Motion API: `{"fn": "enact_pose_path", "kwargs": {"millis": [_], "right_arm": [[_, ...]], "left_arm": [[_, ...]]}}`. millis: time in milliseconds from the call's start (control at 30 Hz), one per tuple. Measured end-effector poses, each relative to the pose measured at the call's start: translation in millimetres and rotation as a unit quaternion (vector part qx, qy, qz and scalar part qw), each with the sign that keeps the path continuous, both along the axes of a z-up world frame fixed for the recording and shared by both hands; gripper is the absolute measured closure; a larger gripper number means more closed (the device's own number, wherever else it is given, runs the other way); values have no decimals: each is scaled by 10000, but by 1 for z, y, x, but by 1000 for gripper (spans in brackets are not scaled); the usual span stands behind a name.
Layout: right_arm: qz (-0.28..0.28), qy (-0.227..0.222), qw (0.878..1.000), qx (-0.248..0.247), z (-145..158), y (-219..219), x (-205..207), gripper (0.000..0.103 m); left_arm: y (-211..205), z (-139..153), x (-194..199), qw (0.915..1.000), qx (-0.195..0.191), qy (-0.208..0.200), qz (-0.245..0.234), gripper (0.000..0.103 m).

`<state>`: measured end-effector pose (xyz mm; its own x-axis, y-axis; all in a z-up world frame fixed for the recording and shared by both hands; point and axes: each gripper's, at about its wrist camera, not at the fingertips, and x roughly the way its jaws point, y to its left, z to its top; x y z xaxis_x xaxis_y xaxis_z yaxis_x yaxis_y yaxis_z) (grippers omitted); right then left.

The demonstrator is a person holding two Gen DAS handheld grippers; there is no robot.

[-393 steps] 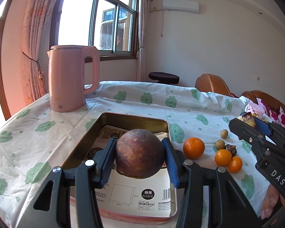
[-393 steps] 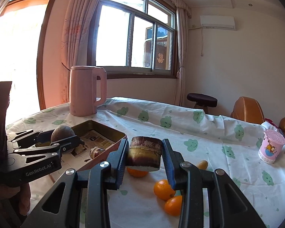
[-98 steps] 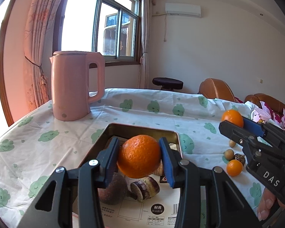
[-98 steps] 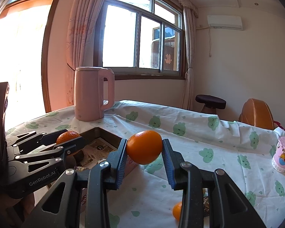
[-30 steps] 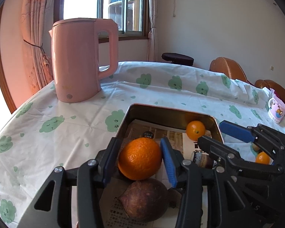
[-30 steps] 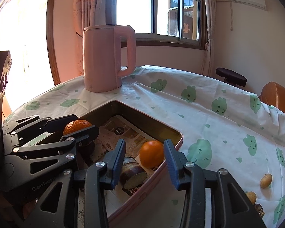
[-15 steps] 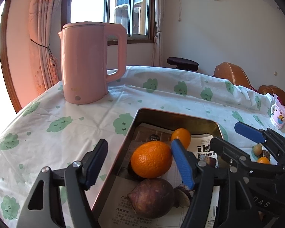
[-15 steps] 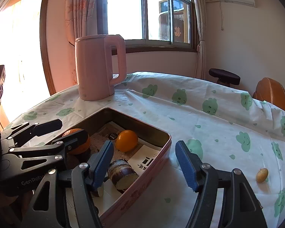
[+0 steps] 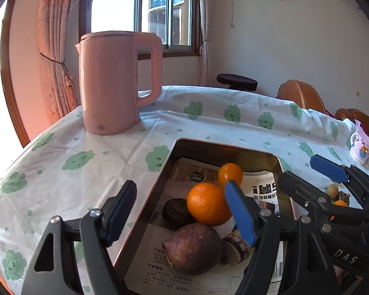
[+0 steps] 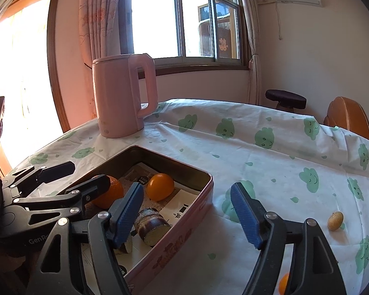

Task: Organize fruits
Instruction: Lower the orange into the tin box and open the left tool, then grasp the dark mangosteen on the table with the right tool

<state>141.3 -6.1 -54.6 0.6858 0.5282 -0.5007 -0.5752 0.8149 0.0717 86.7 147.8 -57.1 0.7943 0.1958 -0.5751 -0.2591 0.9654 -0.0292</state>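
Over the near end of the metal tray [image 9: 174,147], the left gripper [image 9: 182,211] stood with its jaws spread, having just been opening, and the large orange [image 9: 206,206] lay free on the tray's paper lining, close against the right-hand blue pad. Beside that orange sat a small orange [image 9: 230,173] toward the tray's far wall, a dark round fruit [image 9: 176,212], a big brown fruit [image 9: 194,244] and a cut cane piece [image 10: 152,222]. The right gripper [image 10: 188,211] hung above the tray's right rim, its jaws likewise just opened, nothing between them. Near the tablecloth's [image 10: 270,167] right edge lay a small yellowish fruit [image 10: 335,220]. A pink kettle [image 9: 113,83] stood at the far left corner.
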Motion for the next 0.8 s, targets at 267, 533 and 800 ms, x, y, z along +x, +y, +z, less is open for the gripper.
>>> {"fn": "enact_pose_path", "kwargs": {"millis": [267,533,800], "right_arm": [[-200,-78,9998,-1,5,-30,-8,28],[-977,-36,9948,-290,6,-111,-6,28],[-1387,651,9873,-431,-13,-157,12,36]], "left_arm": [[-18,8,-8,9996,34,-226,-136,3],[-55,10,-9,9982,112,-306,-504,3],[-97,12,-4,9951,252,-312,-904,3]]}}
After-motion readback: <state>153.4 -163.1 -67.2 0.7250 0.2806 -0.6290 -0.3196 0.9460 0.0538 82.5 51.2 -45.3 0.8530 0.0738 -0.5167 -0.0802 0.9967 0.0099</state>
